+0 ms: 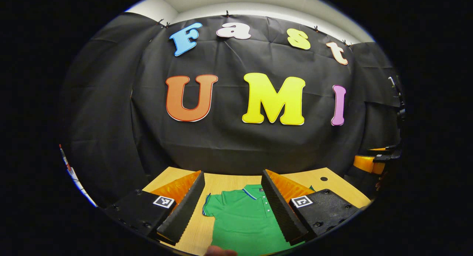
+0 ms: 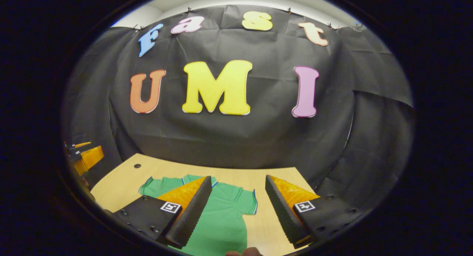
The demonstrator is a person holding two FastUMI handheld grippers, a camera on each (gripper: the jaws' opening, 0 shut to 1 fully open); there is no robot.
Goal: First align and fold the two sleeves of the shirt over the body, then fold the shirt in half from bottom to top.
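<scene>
Nothing looks folded yet: the green shirt (image 1: 244, 219) lies flat on the wooden table (image 1: 221, 182), collar at the far side, both short sleeves spread out. The left gripper (image 1: 232, 204) and right gripper (image 2: 238, 208) hang above it, jaws wide apart, holding nothing. The cloth looks soft and smooth; the finger pads (image 1: 184, 211) are ridged.

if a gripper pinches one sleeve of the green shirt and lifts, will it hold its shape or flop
Likely flop: the green shirt is thin cloth lying flat on the wooden table, so a lifted sleeve should drape. It looks light, and may slide rather than stay put.
</scene>
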